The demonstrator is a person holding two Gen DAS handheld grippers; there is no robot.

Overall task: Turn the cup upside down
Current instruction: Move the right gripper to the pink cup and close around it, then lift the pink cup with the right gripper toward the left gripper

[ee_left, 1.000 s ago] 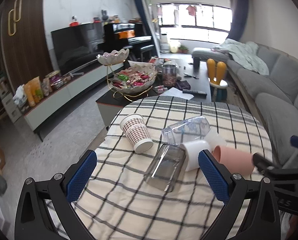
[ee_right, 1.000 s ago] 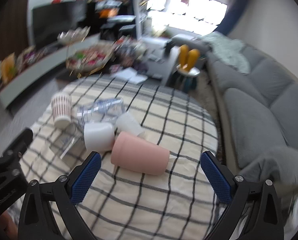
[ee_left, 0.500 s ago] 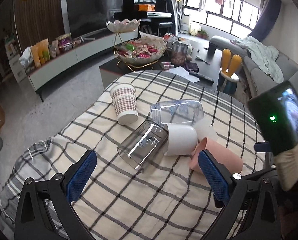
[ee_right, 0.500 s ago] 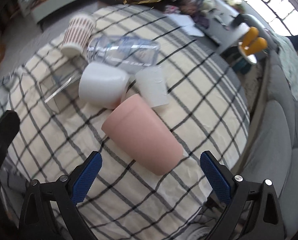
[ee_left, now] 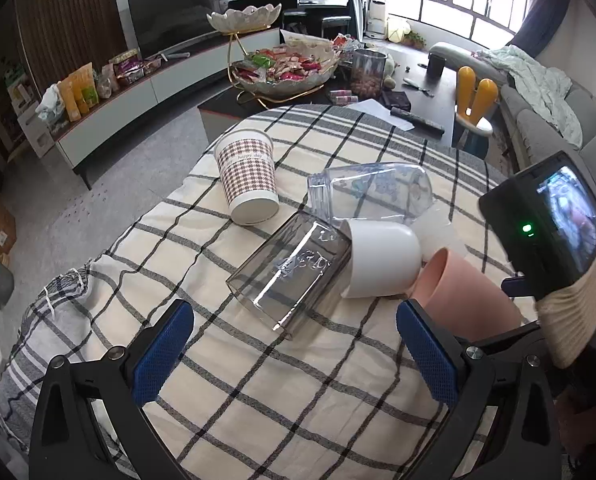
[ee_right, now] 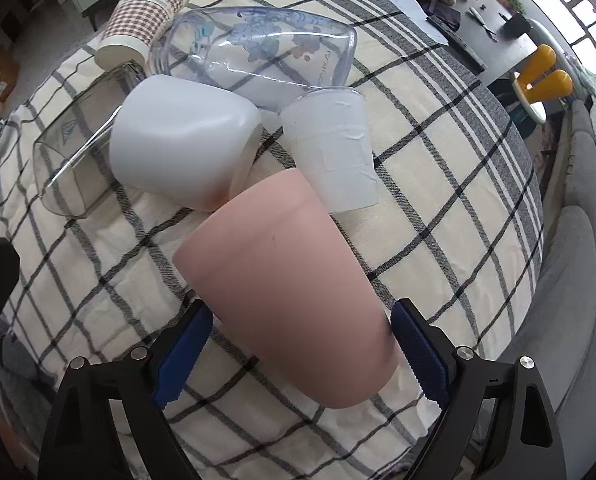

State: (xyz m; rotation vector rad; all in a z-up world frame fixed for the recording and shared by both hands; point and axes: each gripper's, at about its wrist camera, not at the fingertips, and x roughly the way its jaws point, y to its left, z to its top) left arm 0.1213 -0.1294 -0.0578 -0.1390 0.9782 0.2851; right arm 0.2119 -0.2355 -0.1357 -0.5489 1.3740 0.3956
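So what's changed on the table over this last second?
The right gripper has come down and forward over the lying pink cup, its open jaws now on either side of it, not yet closed. The left gripper stays open and empty. All the cups lie where they were.

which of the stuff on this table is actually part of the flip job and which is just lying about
Job:
pink cup, on its side
right tool, open around it

Lying about:
white cup
frosted cup
clear bottle
paper cup
grey clear container
left tool, open
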